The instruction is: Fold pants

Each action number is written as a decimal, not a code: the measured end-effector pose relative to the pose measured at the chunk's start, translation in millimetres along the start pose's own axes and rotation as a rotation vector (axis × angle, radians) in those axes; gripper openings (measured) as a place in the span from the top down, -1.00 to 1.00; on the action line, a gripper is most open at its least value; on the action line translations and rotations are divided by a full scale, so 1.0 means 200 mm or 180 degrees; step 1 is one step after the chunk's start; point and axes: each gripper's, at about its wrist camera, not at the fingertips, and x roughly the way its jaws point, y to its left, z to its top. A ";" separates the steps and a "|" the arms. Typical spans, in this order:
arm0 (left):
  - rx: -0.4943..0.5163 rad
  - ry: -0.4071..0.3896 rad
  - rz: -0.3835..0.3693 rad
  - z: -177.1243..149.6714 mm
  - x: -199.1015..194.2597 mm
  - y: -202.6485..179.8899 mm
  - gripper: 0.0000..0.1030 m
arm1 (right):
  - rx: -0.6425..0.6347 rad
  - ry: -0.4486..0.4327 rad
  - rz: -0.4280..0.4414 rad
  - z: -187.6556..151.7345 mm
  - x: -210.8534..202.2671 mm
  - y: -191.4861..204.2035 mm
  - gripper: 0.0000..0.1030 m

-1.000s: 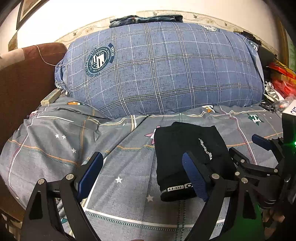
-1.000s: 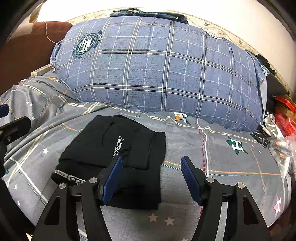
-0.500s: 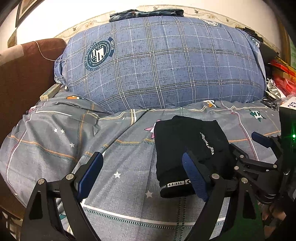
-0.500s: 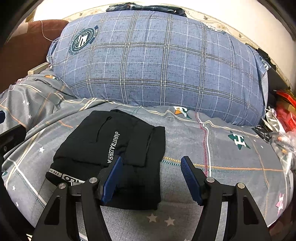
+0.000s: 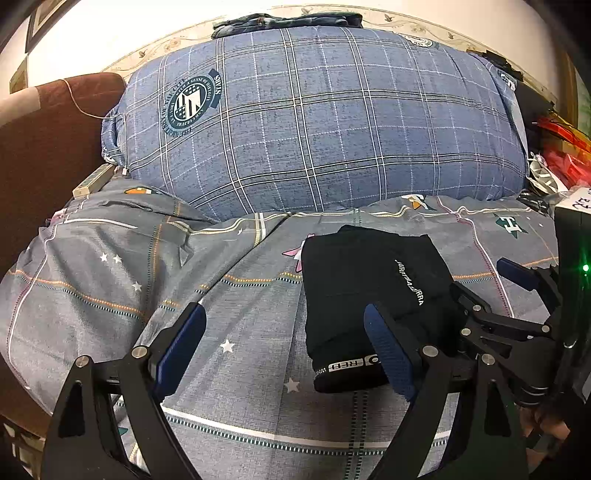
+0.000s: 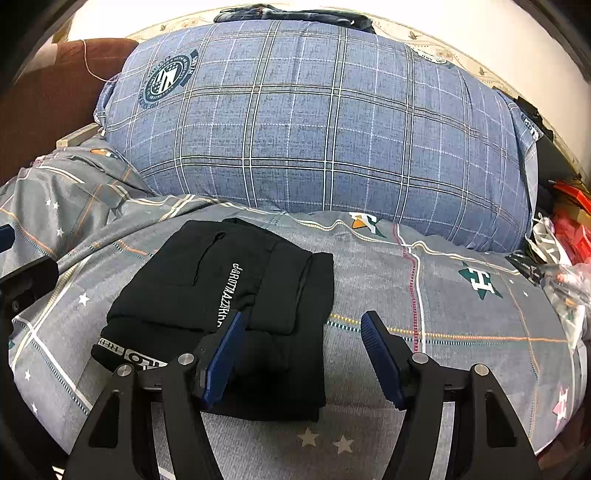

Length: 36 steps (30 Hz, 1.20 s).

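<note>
Black pants point(image 5: 369, 291) point(image 6: 229, 306) lie folded into a compact rectangle on the grey star-print bedsheet point(image 5: 240, 295) point(image 6: 424, 295), white lettering on top and a white-printed waistband at the near edge. My left gripper point(image 5: 284, 343) hovers open above the sheet, just left of the pants, nothing between its blue pads. My right gripper point(image 6: 301, 350) stands open over the pants' right edge, its left pad point(image 6: 221, 358) above the black cloth and its right pad over the sheet. The right gripper point(image 5: 517, 295) also shows at the right edge of the left wrist view.
A big blue plaid pillow point(image 5: 314, 125) point(image 6: 314, 122) fills the back of the bed, with folded dark jeans point(image 5: 284, 20) on top. A brown headboard point(image 5: 48, 147) rises at the left. Red and white clutter point(image 6: 565, 236) lies at the right edge.
Both views shifted slightly; the pants look a little farther from the grippers. Pants lie still and both grippers stay open.
</note>
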 end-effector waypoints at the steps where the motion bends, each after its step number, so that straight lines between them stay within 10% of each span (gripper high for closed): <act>1: 0.0003 0.0000 -0.0004 0.00 0.00 0.00 -0.72 | -0.0001 -0.0001 0.0000 0.00 0.00 0.00 -0.30; 36: -0.0036 0.0064 -0.0036 -0.02 0.00 -0.01 -0.72 | -0.0009 -0.0007 -0.0002 0.01 0.00 0.00 -0.30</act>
